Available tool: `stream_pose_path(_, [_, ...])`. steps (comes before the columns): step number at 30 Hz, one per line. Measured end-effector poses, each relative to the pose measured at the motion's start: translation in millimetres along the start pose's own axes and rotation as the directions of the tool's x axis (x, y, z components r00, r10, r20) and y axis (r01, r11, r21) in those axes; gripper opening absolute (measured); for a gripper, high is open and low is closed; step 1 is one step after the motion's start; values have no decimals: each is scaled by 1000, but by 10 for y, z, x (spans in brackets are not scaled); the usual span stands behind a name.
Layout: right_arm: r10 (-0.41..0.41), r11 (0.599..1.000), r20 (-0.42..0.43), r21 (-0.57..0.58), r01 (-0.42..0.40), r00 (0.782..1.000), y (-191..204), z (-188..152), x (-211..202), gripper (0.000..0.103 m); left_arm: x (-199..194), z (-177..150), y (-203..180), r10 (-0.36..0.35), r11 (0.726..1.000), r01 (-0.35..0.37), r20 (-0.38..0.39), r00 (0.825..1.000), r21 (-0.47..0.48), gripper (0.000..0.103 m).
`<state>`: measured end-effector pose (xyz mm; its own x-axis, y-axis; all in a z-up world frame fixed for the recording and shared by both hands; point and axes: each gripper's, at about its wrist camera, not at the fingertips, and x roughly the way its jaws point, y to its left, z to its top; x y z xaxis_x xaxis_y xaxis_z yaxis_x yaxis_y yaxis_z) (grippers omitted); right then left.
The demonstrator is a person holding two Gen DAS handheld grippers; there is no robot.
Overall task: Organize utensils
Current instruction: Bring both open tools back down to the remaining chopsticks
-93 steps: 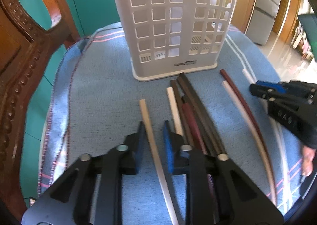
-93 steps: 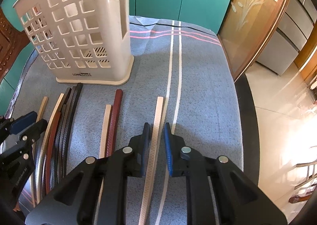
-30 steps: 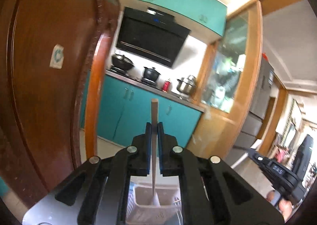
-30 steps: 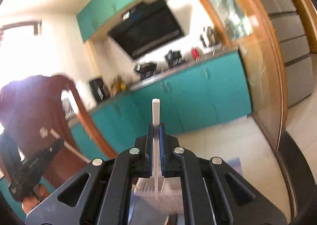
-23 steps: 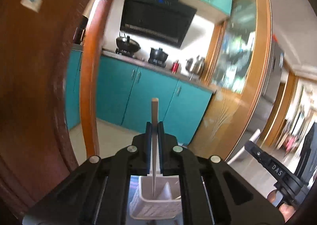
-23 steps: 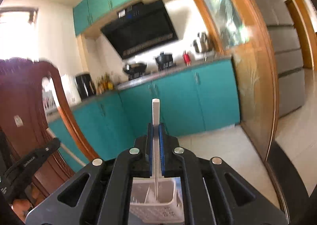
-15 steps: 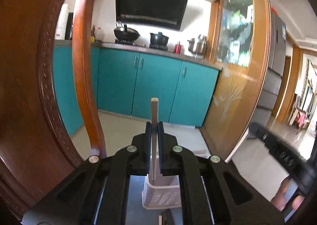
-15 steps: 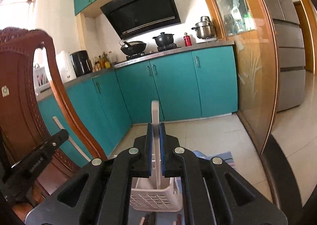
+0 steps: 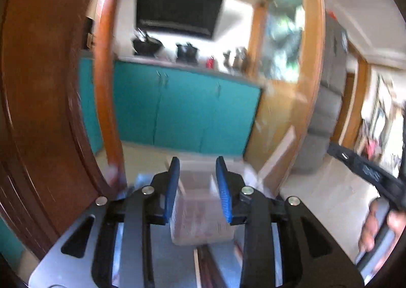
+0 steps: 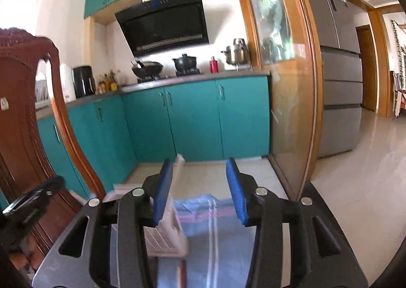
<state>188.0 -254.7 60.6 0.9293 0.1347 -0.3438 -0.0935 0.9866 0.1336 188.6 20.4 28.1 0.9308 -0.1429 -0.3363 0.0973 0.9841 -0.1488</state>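
My left gripper [image 9: 197, 186] is open and empty, above the white slotted basket [image 9: 200, 222], which is blurred below its jaws. My right gripper [image 10: 200, 186] is open and empty, with the basket [image 10: 165, 234] below and to its left. A pale chopstick [image 10: 179, 163] stands up out of the basket beside the right gripper's left finger. A few chopsticks [image 9: 203, 265] still lie on the blue cloth [image 10: 215, 212] in front of the basket. The right gripper also shows at the right of the left wrist view [image 9: 365, 171], and the left gripper at the left of the right wrist view [image 10: 30, 204].
A carved wooden chair back [image 10: 28, 110] stands on the left, close to the basket. Teal kitchen cabinets [image 10: 192, 118] and a tiled floor lie beyond the cloth's far edge. A glass partition [image 10: 286, 85] stands to the right.
Both grippers have opened and let go of their chopsticks, which dropped into the basket. Both wrist views are tilted a little further down than half a second ago.
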Motion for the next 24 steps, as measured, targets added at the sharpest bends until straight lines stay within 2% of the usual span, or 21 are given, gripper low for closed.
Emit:
stream_pose_path(1, [-1,1000,-62,-18,0,998,-30,-169,148,44,142,-190,-48,0,999,3,-96,995,36,25])
stream_pose_path(2, [-2,999,-116,-38,-2,993,-34,-297,284,44,246,-291,-55,2,999,5,-158,987,44,19])
stream_pose_path(3, [-3,998,-209,-63,-10,978,-30,-469,482,44,432,-469,-43,-3,999,14,-270,963,42,18])
stream_pose_path(4, [0,997,-299,-77,-24,954,-15,-599,650,43,547,-579,-29,-14,999,25,-341,940,30,17])
stream_pose_path(5, [7,995,-404,-88,-47,915,12,-759,830,43,657,-675,-6,-29,999,36,-403,915,10,17])
stream_pose_path(6, [11,994,-465,-93,-62,885,40,-875,939,43,736,-759,14,-45,999,46,-449,893,-8,17])
stream_pose_path(7, [15,992,-533,-98,-80,846,83,-1030,1062,43,812,-833,19,-62,998,62,-489,870,-16,17])
stream_pose_path(9, [32,988,-610,-100,-116,792,169,-1226,1199,43,861,-908,5,-63,997,71,-523,850,-4,17])
stream_pose_path(10, [34,987,-627,-103,-126,778,200,-1284,1229,43,894,-943,-10,-60,997,74,-544,837,5,17])
stream_pose_path(12, [26,984,-650,-119,-136,759,271,-1401,1280,43,939,-999,-7,-67,997,78,-573,817,-5,17])
stream_pose_path(14, [9,982,-657,-138,-132,754,329,-1449,1328,43,974,-1079,21,-75,997,82,-603,794,-16,17])
stream_pose_path(17, [-40,982,-668,-163,-93,743,318,-1544,1407,43,1006,-1155,33,-74,996,84,-630,773,-14,17])
stream_pose_path(20, [-8,987,-677,-125,-105,736,243,-1507,1453,43,1015,-1211,15,-82,995,100,-646,759,-9,17])
stream_pose_path(24, [-15,985,-681,-137,-108,732,266,-1532,1488,43,1059,-1257,-23,-61,996,89,-653,755,9,17])
